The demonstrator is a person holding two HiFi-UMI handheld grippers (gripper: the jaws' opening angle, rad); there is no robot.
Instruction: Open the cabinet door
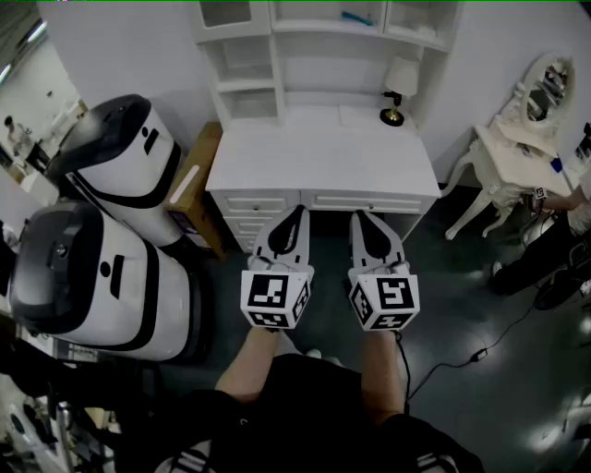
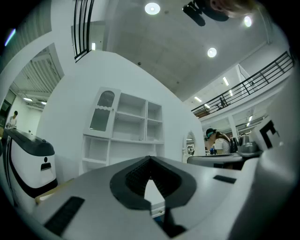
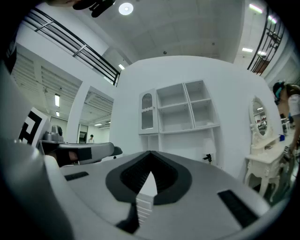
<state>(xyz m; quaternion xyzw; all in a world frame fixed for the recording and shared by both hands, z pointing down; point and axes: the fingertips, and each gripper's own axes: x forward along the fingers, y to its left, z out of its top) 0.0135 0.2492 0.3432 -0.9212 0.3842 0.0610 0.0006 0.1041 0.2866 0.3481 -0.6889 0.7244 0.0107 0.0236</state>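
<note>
A white desk (image 1: 319,152) carries a white hutch of open shelves. The cabinet door (image 1: 226,14), white with a glass pane, is the hutch's upper left compartment and stands closed; it also shows in the left gripper view as the arched door (image 2: 102,112) and in the right gripper view as the door (image 3: 146,111). My left gripper (image 1: 297,211) and right gripper (image 1: 355,217) hang side by side in front of the desk's drawers, well short of the door. Both are shut with nothing between the jaws, as the left gripper (image 2: 150,158) and right gripper (image 3: 151,153) show in their own views.
Two large white-and-black rounded machines (image 1: 120,157) (image 1: 92,277) stand at the left, a brown box (image 1: 199,185) beside the desk. A small lamp (image 1: 397,83) sits on the desk. A white dressing table with mirror (image 1: 517,148) and a person (image 1: 572,212) are at the right; a cable (image 1: 462,360) lies on the floor.
</note>
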